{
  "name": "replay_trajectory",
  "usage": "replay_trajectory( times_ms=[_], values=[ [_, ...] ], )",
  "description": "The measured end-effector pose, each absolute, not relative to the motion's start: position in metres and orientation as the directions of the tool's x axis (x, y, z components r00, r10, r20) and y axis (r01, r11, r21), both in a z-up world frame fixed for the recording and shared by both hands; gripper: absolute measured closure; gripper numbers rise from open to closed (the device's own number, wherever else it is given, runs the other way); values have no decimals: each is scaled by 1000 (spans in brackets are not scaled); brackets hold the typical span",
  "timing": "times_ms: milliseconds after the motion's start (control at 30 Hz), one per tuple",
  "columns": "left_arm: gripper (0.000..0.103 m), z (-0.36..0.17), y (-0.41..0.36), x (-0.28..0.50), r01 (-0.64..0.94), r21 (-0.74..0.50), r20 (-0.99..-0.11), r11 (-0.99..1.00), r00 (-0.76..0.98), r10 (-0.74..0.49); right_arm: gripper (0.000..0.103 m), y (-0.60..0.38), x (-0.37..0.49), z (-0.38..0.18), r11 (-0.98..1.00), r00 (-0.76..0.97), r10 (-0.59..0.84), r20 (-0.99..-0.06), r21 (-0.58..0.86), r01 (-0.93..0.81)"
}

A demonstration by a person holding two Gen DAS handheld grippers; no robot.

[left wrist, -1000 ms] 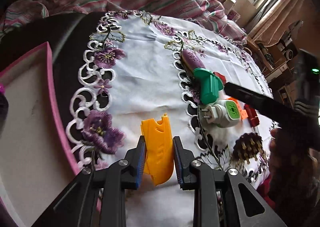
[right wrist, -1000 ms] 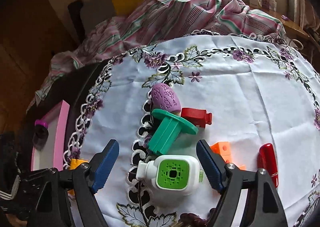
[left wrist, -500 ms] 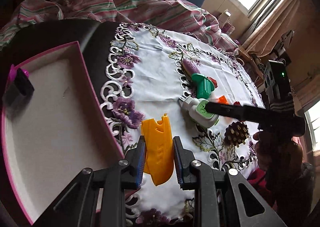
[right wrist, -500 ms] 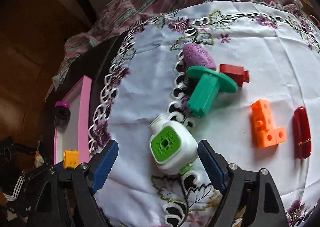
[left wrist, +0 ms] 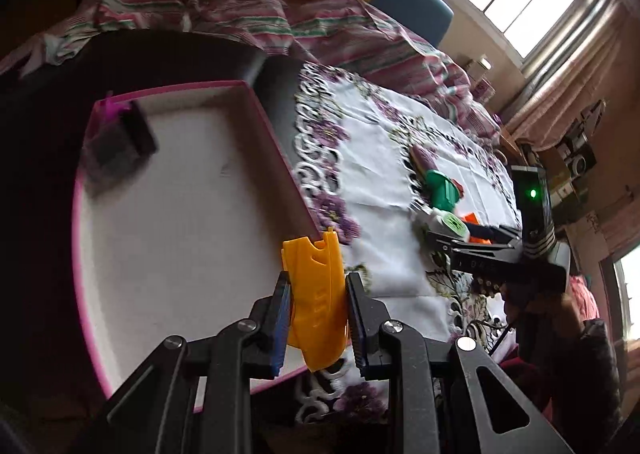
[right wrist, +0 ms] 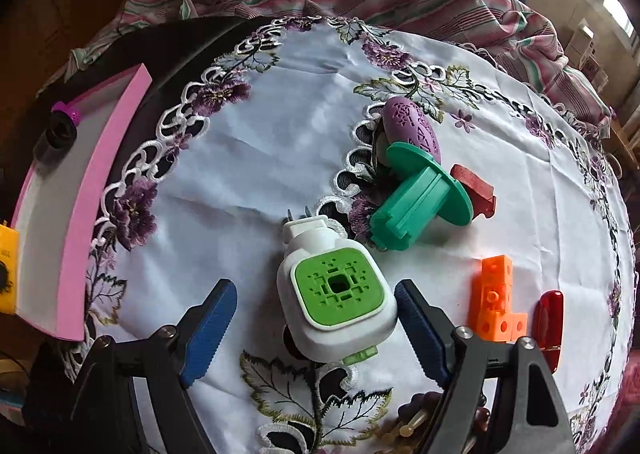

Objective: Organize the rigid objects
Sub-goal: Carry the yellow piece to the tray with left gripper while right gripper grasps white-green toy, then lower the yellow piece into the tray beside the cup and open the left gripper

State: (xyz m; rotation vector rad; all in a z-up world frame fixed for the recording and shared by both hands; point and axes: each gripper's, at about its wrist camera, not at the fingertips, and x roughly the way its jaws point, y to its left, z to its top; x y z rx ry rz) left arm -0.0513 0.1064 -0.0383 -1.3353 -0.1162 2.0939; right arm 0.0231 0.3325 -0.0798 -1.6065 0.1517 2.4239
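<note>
My left gripper (left wrist: 318, 286) is shut on a yellow plastic piece (left wrist: 316, 306), held above the near right rim of the pink-edged tray (left wrist: 272, 126). That piece shows at the left edge of the right wrist view (right wrist: 6, 266). A black cap with a purple top (left wrist: 120, 138) lies in the tray's far corner. My right gripper (right wrist: 316, 294) straddles a white plug with a green face (right wrist: 336, 294) lying on the cloth. Its jaws are closing. The right pad is almost at the plug's side, while the left pad stands apart from it.
Beyond the plug lie a green spool (right wrist: 416, 206), a purple egg (right wrist: 412, 126) and a red block (right wrist: 474, 186). An orange block (right wrist: 494, 302) and a red cylinder (right wrist: 548, 318) sit to the right. A pine cone (right wrist: 420, 414) is under the right gripper. A striped cloth is bunched behind the table.
The left gripper carried the yellow piece left, from over the white cloth to the tray's rim. The right gripper lowered around the white plug and its jaws narrowed.
</note>
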Motion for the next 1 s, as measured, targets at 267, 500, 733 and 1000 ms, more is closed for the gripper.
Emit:
replay_trajectory(
  times_ms=[267, 500, 733, 1000],
  values=[
    [77, -42, 41, -68, -369, -384, -780, -847, -361, 511, 50, 330, 25, -81, -971, -398, 142, -906, -50, -232],
    [77, -54, 27, -78, -340, -356, -800, -870, -370, 472, 50, 327, 24, -80, -971, -401, 151, -903, -59, -232],
    [77, -63, 43, -104, -362, -272, -826, -891, -387, 410, 50, 325, 24, -80, -971, -402, 164, -901, -74, -229],
    [77, -81, 49, -142, -333, -201, -853, -921, -403, 332, 50, 323, 23, -79, -971, -401, 173, -899, -89, -220]
  ],
)
